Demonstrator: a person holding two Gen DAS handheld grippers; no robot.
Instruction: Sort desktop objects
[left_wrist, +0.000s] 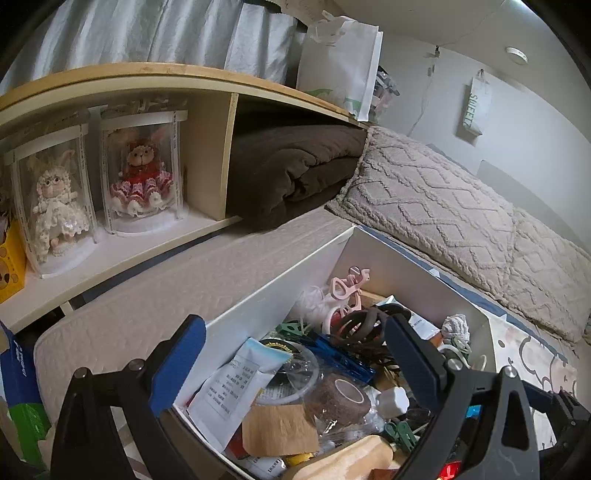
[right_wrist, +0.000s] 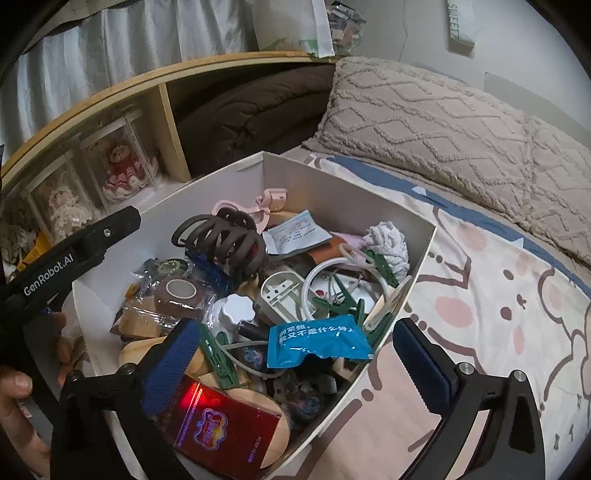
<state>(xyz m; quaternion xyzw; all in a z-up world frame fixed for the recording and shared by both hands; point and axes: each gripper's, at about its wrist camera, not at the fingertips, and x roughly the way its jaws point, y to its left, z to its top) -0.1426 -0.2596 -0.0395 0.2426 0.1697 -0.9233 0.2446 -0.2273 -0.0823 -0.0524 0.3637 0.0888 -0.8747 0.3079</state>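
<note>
A white box (right_wrist: 417, 258) on the bed is full of mixed small items. It holds a brown hair claw (right_wrist: 221, 240), a pink clip (right_wrist: 258, 206), a brown tape roll (right_wrist: 181, 291), a blue packet (right_wrist: 317, 341), a red box (right_wrist: 221, 432) and green clothespins (right_wrist: 340, 302). My right gripper (right_wrist: 295, 365) is open and empty over the box's near corner. My left gripper (left_wrist: 295, 365) is open and empty over the box's (left_wrist: 280, 280) left side; the tape roll (left_wrist: 341, 397) and hair claw (left_wrist: 365, 323) lie between its fingers. Its body also shows in the right wrist view (right_wrist: 74, 251).
A wooden shelf (left_wrist: 229, 155) behind the box holds two boxed dolls (left_wrist: 142, 173) and a folded brown blanket (left_wrist: 295, 166). A beige textured pillow (right_wrist: 443, 122) lies on the patterned bedsheet (right_wrist: 498, 314) to the right. A white paper bag (left_wrist: 340, 70) stands on the shelf top.
</note>
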